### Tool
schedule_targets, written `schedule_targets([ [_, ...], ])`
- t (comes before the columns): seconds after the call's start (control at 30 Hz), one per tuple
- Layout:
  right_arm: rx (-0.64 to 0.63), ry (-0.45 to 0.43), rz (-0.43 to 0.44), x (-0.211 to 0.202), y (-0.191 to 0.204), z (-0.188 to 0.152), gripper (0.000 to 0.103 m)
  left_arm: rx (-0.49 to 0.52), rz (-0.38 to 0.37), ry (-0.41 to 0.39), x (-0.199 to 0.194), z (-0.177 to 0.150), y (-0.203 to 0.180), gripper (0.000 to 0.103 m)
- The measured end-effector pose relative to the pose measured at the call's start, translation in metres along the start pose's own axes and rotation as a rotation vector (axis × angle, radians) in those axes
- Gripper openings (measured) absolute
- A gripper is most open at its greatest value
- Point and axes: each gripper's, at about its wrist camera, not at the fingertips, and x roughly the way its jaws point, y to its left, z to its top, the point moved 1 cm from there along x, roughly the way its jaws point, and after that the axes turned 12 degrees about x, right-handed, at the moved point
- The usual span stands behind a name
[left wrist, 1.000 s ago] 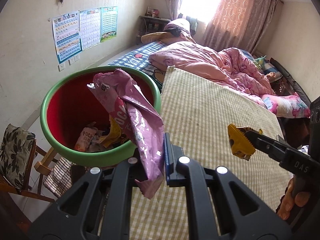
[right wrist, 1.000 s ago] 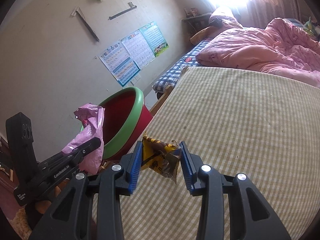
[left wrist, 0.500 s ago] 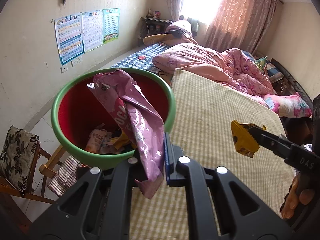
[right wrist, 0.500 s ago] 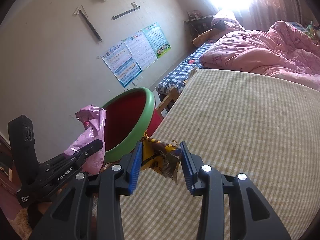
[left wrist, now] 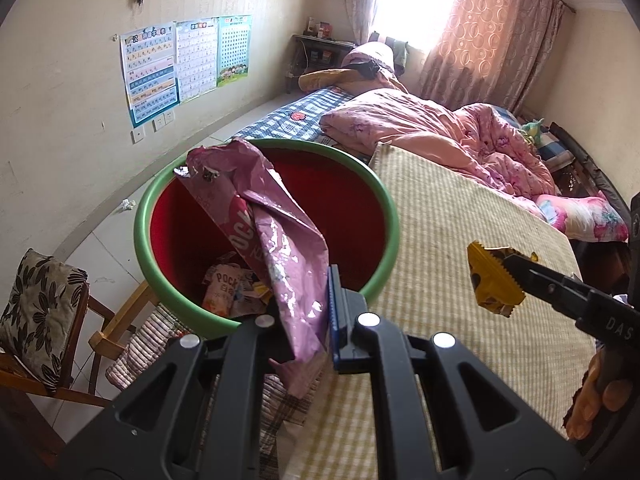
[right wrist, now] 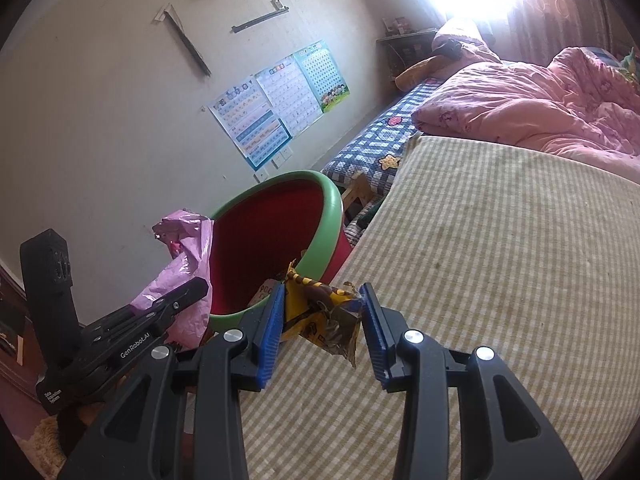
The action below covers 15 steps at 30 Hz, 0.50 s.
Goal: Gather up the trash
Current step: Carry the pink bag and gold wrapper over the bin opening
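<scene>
You carry two wrappers to the bin.

Left wrist view: your left gripper point(left wrist: 310, 312) is clamped on the pink Pocky wrapper point(left wrist: 272, 240), above the near rim of the green-rimmed bin point(left wrist: 384, 200); next, release it over the red inside.
Right wrist view: your right gripper point(right wrist: 322, 322) grips the yellow wrapper point(right wrist: 316, 316) at the bed's corner, beside the bin; bring it over first.

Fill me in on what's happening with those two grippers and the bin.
A person is collecting trash with a handheld gripper in each hand. The left gripper is shut on a crumpled pink snack bag, held at the near rim of the red bin with a green rim, which already holds some wrappers. The right gripper clamps a yellow wrapper over the striped mattress, beside the bin. Neither piece is dropped yet.
</scene>
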Motion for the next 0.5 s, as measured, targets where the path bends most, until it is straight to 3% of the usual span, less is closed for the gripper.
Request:
schedule_targets([
  [0.5,-0.003,0.017,0.000,0.016,0.010,-0.001,0.038,-0.012,-0.001,0.016,0.005,-0.001,0.019,0.009],
])
